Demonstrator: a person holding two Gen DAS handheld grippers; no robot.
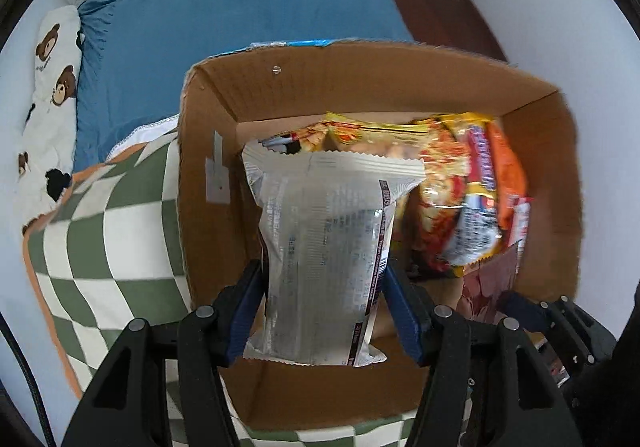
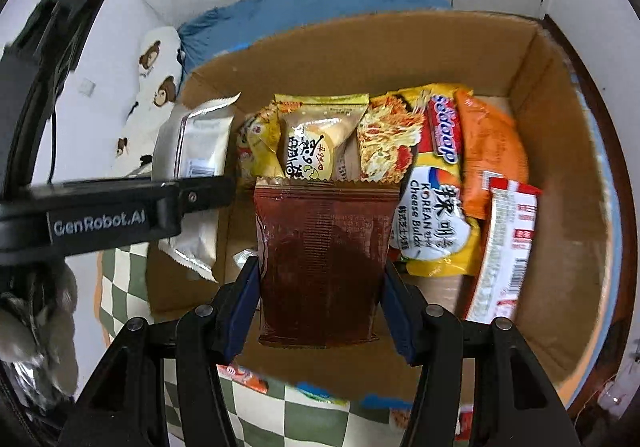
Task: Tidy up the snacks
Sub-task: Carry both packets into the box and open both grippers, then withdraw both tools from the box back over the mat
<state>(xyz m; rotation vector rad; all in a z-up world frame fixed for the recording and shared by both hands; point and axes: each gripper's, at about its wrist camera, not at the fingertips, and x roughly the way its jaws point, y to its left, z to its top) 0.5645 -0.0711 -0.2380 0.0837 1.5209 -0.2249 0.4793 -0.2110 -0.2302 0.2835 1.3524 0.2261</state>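
An open cardboard box stands on a checkered blanket and holds several snack packets on its right side. My left gripper is shut on a silver packet, upright over the box's left part; that packet also shows in the right wrist view, with the left gripper in front of it. My right gripper is shut on a dark red-brown packet, upright over the box's middle. Behind it stand yellow packets, a cheese noodle pack and an orange pack.
A green and white checkered blanket lies under the box. A blue bedsheet and a bear-print pillow lie behind it. White walls stand at the right. Loose packets lie on the blanket in front of the box.
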